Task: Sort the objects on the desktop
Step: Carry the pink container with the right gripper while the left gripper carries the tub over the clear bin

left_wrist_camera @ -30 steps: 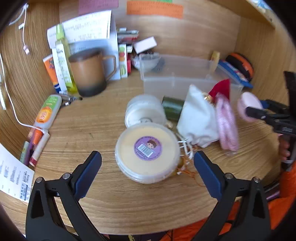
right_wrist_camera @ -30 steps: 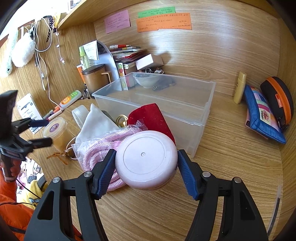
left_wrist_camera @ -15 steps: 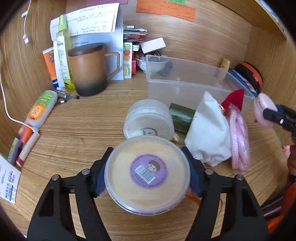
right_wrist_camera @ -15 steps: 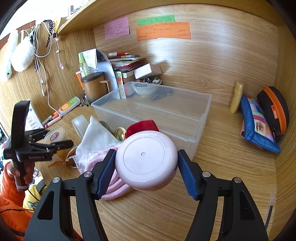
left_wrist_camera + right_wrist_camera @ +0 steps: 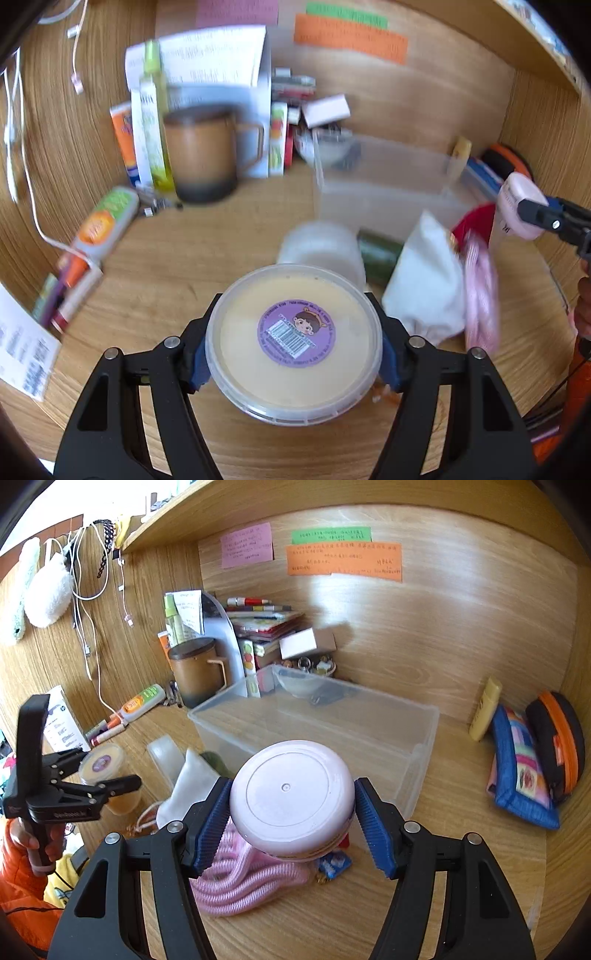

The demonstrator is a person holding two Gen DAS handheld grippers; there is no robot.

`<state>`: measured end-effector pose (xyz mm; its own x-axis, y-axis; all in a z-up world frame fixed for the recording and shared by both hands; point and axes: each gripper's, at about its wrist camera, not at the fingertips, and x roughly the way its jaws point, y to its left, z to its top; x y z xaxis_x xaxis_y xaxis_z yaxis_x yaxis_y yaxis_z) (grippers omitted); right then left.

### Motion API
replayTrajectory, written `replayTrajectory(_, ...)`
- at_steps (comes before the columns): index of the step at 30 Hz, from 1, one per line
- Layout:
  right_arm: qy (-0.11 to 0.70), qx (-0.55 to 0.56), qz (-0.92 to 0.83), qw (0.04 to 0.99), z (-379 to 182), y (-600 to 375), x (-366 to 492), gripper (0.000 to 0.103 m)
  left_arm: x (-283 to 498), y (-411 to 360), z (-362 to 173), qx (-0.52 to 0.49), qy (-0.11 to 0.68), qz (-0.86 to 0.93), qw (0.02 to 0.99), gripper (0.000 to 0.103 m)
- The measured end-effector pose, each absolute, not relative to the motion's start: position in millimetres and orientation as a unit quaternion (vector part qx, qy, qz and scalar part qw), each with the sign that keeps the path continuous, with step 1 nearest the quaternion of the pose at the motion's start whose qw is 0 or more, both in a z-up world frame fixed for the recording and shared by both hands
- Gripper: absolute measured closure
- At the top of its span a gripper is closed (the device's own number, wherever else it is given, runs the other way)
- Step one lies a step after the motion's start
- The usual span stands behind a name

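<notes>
Before the clear bin [image 5: 314, 716], pink rope [image 5: 247, 882]

The left tongs [image 5: 291, 354] have closed in around the yellow tub [image 5: 293, 341] and lifted it off the surface, while the right tongs [image 5: 291, 825] carry the pink case [image 5: 291, 799] higher, toward the clear bin [image 5: 317, 720].
</notes>
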<state>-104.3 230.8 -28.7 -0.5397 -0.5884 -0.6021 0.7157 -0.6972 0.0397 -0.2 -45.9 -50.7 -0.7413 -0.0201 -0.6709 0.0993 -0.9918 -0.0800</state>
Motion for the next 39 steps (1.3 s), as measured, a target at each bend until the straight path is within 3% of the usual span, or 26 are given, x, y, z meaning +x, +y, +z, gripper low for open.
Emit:
replayTrajectory(19,0.106,0.287,-0.88,0.365,-1.7,208.8,-155.4,0.04,-86.9,-39.1,27.3,0.32,0.022,-0.946,-0.05,0.033)
replayTrajectory(30,0.1,0.324,-0.872,0.352,-15.6,194.4,-193.0,0.04,-146.6,-24.0,25.1,0.344,0.017,-0.933,-0.104,0.033)
replayTrajectory(39,0.14,0.35,-0.859,0.347,-35.7,169.5,-213.3,0.04,-193.5,-10.2,1.5,0.382,0.002,-0.916,-0.122,0.033)
